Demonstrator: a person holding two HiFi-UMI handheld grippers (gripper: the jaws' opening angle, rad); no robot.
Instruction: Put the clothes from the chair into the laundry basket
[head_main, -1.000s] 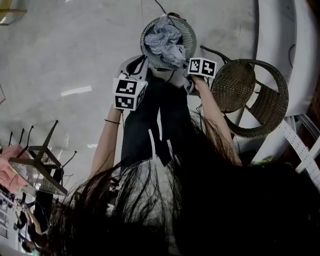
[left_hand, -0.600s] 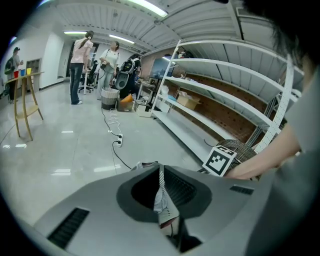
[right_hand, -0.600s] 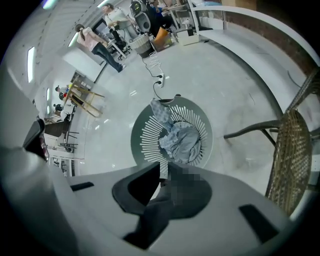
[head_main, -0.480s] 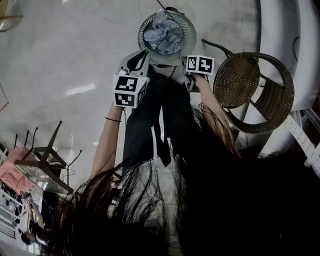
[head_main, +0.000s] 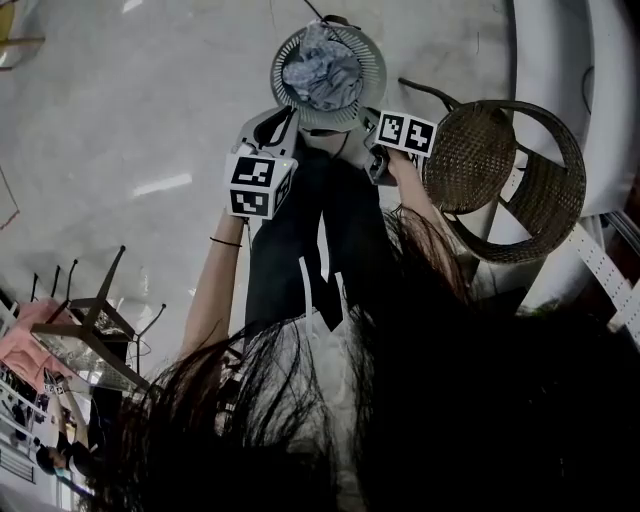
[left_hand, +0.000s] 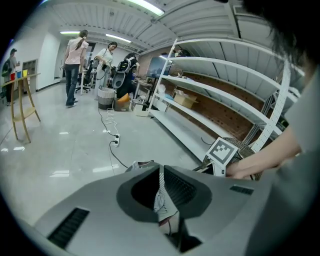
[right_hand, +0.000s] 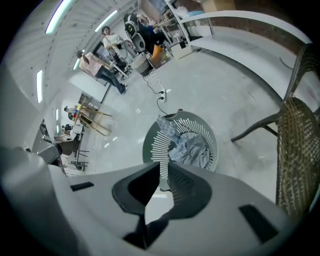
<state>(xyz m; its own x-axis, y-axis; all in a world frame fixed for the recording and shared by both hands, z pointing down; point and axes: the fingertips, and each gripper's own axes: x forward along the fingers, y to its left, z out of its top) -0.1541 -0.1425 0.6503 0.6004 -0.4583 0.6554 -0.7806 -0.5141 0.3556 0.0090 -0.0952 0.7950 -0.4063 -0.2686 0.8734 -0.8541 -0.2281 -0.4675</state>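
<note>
Evidently, the clothes are binned and both grippers idle by the basket.
The crumpled blue-grey clothes (head_main: 322, 72) lie inside the round slatted laundry basket (head_main: 375, 70), which stands on the floor (head_main: 150, 100) at twelve o'clock in the head view. The wicker chair (head_main: 470, 165) at two o'clock shows a bare seat (so the task looks finished, as far as I can judge). The left gripper (left_hand: 161, 172) and right gripper (right_hand: 164, 170) hover near the basket's seven and five o'clock. Each has its fingers pressed together on nothing, probably because no garment remains to carry.
</note>
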